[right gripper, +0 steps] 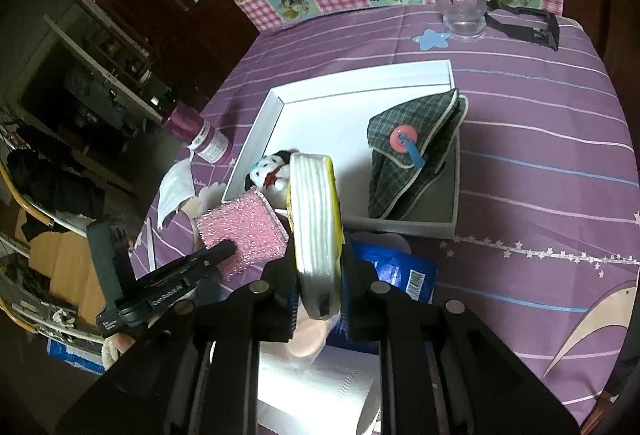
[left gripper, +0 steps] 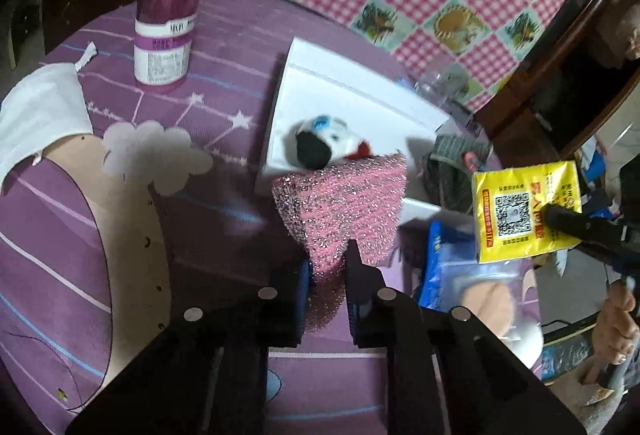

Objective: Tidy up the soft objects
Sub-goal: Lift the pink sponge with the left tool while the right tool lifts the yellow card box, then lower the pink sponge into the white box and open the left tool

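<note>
My left gripper is shut on a corner of a glittery pink sponge, held over the purple tablecloth just in front of a white box. The sponge also shows in the right wrist view, beside the box's near left corner. My right gripper is shut on a yellow tissue pack, held edge-up above the box's front wall. Inside the box lie a black-and-white plush dog and a plaid pouch with a pink button.
A purple and white bottle stands to the left of the box. A drinking glass and a black clamp sit at the far edge. A blue packet and a white cloth lie near me.
</note>
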### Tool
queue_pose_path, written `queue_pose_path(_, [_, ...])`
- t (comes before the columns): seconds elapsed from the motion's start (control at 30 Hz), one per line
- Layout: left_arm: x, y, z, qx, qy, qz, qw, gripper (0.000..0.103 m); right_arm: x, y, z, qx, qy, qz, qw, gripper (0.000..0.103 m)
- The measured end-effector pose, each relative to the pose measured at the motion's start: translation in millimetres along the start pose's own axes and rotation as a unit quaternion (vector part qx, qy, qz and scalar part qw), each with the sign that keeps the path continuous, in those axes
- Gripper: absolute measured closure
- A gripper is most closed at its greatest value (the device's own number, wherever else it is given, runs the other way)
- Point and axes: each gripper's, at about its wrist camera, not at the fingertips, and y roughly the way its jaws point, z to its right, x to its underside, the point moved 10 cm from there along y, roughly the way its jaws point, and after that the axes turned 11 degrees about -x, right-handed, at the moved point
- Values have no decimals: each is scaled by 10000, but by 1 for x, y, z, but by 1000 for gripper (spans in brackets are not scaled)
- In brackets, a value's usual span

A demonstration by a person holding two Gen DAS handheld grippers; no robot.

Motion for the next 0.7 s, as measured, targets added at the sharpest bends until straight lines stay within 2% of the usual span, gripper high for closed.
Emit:
queue_pose_path(0.33, [-12, -31, 21, 384, 252, 634, 9969, 89, -4, -20, 2, -35, 8, 234, 9997, 85])
queue_pose_path(0.53, [-20, -39, 27, 87, 401, 1017, 9940, 89, -4, -15, -1, -168, 50, 222, 9996, 85])
queue_pose_path(0.7, [-29, -47, 30, -134, 402, 1194, 9919, 89, -15, -19, -4, -514, 64, 703, 9962, 85])
